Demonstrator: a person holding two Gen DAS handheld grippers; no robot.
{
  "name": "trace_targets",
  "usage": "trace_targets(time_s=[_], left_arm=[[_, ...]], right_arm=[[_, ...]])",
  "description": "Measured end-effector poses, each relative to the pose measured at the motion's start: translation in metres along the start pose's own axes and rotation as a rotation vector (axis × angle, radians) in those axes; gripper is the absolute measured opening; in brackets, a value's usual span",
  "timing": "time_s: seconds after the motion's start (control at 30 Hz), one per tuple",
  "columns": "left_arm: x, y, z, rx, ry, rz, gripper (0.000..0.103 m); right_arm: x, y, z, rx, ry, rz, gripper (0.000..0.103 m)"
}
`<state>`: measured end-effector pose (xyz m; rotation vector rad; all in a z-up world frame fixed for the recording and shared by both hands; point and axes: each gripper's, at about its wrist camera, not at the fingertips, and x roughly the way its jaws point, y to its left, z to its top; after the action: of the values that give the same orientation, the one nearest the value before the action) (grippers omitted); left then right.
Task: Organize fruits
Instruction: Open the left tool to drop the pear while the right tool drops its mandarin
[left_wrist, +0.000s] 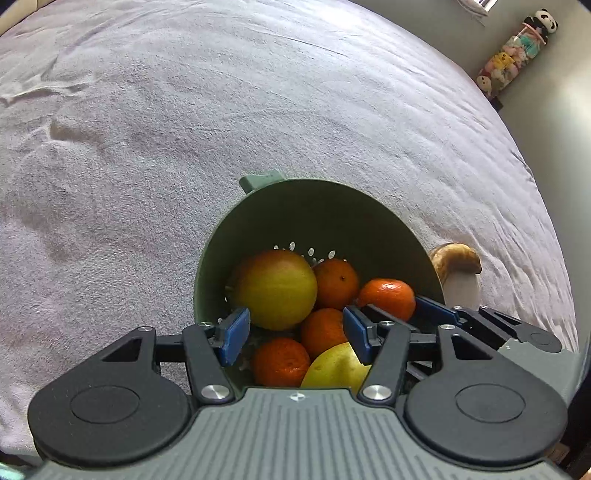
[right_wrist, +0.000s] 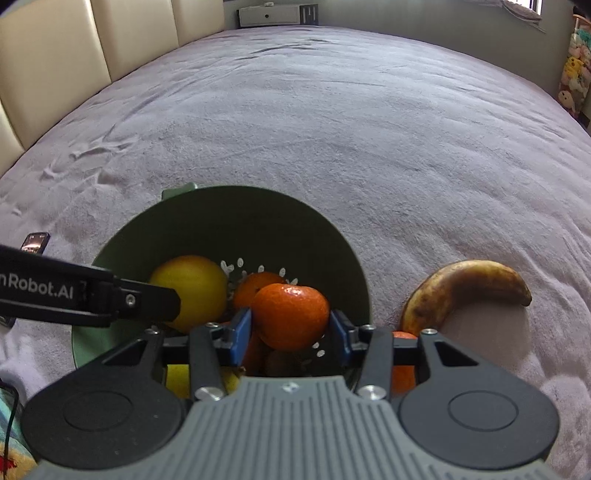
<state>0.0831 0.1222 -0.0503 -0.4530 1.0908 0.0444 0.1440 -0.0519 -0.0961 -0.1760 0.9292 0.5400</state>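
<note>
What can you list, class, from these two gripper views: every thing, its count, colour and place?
Perforated plastic colander: one, green, on the bed.
Large round fruits: at least two, yellow, inside the colander.
Small round tangerines: at least four, orange; one between the right gripper's fingers over the colander, the rest inside.
Overripe curved banana: one, brown-yellow, on the bed right of the colander.
Fleecy bedspread: one, lilac, under everything.
Plush toys: several, mixed colours, far right wall.
Left gripper: open, over the colander.
Right gripper: holding the tangerine.
</note>
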Motion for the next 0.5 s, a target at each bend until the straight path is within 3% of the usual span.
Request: trace_targets(time_s=[0.4,0.5], left_arm=[[0.0031,-0.0075,-0.0003,0.018,-0.001,0.004,0.068],[0.0017,-0.0084,-0.0006,0.016,-0.008,0.01,0.068]], right_arm=[[-0.002,-0.0004,-0.0016,0.003,-0.003,0.003,0.044],[-0.0071,-0.0006,-0.0006,0.006,-0.022,0.003,0.049]])
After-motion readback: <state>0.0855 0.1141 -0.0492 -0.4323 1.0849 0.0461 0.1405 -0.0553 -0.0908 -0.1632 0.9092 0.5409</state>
